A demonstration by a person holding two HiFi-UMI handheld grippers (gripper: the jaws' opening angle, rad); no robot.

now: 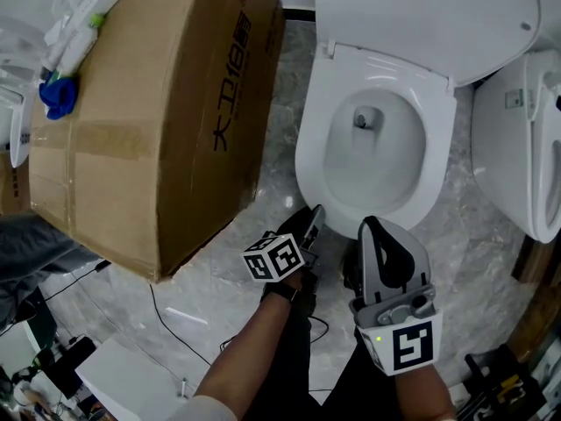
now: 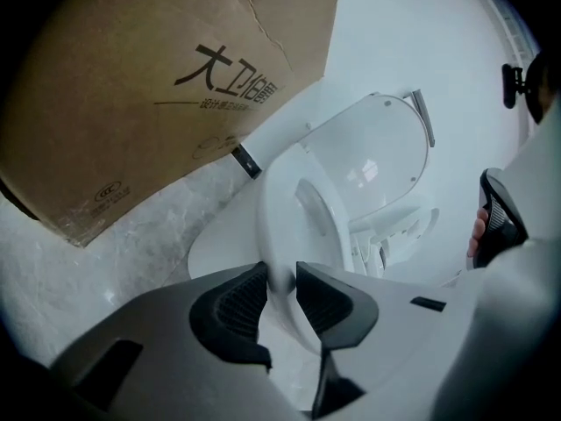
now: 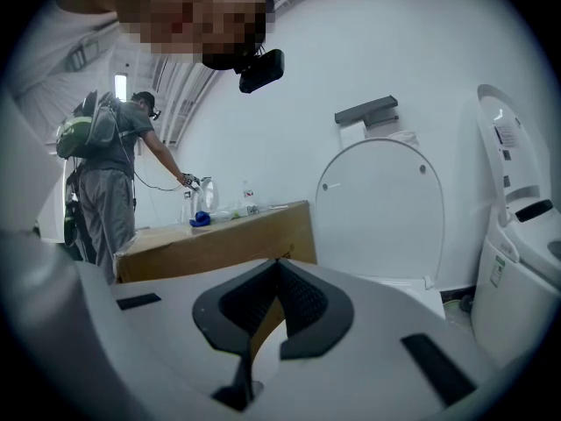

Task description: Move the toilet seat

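Toilet seat (image 1: 308, 152) lies down on the bowl (image 1: 372, 152), lid (image 1: 421, 7) up. Left tongs (image 2: 280, 277) are spread, straddling the seat's front edge. Right tongs (image 3: 279, 266) are pressed together with nothing in them. Taped cardboard box (image 1: 149, 103) stands beside the toilet, with a blue item (image 1: 57, 95) on top.

The shiny grey floor (image 1: 219, 296) holds a big brown box (image 1: 166, 121) on the left, a white toilet (image 1: 308, 160) far off, a second toilet (image 1: 517, 156) on the right, and a thin black cable (image 1: 165, 312) near.
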